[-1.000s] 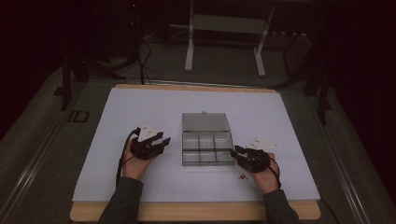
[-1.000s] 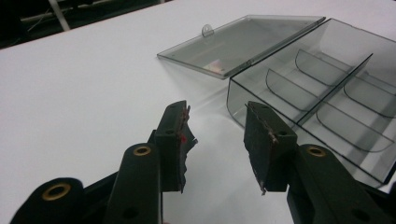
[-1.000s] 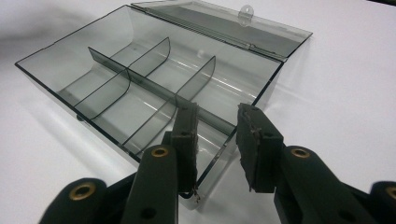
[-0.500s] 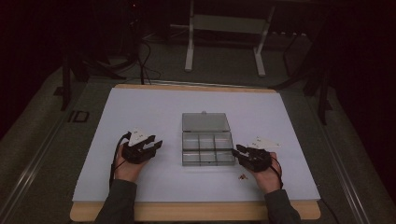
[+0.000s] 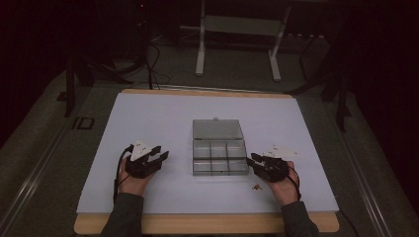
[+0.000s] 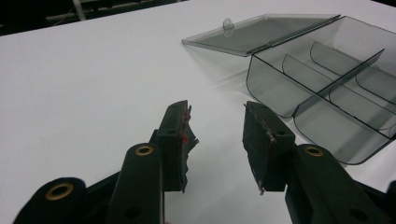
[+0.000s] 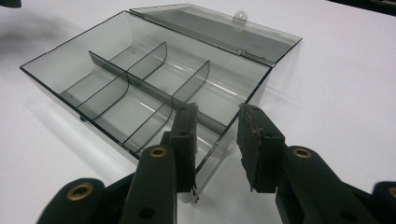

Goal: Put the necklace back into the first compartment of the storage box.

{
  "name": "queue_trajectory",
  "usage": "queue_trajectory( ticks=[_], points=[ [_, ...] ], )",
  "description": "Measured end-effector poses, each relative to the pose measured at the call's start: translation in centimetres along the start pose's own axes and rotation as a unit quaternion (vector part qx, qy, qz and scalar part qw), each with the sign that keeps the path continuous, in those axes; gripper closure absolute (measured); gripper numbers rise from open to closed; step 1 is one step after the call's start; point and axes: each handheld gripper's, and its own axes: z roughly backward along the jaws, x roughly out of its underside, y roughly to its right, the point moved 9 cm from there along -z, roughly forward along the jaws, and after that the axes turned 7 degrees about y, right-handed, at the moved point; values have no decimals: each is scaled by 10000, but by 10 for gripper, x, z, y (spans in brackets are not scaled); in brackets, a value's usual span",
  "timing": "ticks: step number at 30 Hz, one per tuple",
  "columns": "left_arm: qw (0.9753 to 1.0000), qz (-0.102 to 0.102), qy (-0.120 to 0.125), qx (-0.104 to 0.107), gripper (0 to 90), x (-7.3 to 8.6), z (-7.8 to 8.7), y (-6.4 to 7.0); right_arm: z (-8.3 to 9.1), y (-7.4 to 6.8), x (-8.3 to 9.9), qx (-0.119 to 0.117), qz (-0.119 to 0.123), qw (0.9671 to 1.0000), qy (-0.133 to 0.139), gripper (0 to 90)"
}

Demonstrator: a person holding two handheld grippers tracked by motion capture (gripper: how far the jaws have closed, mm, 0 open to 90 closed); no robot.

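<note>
High view: a smoky clear plastic organiser box [image 5: 220, 157] sits mid-worktop on a white sheet [image 5: 148, 118], lid [image 5: 217, 129] thrown flat back on its far side, the six compartments all bare. Left gripper [image 5: 160, 157] rests on the sheet well to the left of the box, jaws spread, nothing between them. Right gripper [image 5: 251, 160] lies just beside the box's right end wall, jaws also apart and empty. A few small reddish bits [image 5: 256, 187] lie on the sheet near the right hand [image 5: 284, 185]; too small to identify. Left gripper view: jaws parted over bare white, box [image 6: 327, 88] off to the upper right, lid latch tab [image 6: 228, 23] standing up at the far edge. Right gripper view: jaws open right at the near corner of the box [image 7: 140, 93], one jaw overlapping the wall line; whether it touches the wall, cannot tell. Judgement on risks: the box is light and sits loose on a smooth sheet, so a push from the right gripper would likely slide or spin it instead of seating a grip. A thin, slick wall pinched near a corner could slip out or tip the box. The flat-lying lid gives little edge to catch; a jaw scraping under it may drag the sheet. The small bits could get swept off by a sleeve.
</note>
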Motion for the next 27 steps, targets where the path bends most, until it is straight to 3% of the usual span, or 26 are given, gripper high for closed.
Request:
queue_trajectory(
  ticks=[14,27],
  points=[
    [10000,40,-5,16,623,6,5,1,3,-3,-1,-1,69,9999,-105,671],
    [9998,-39,-173,26,620,15,5,2,9,7,-19,68,531,9978,-385,621]
  ],
)
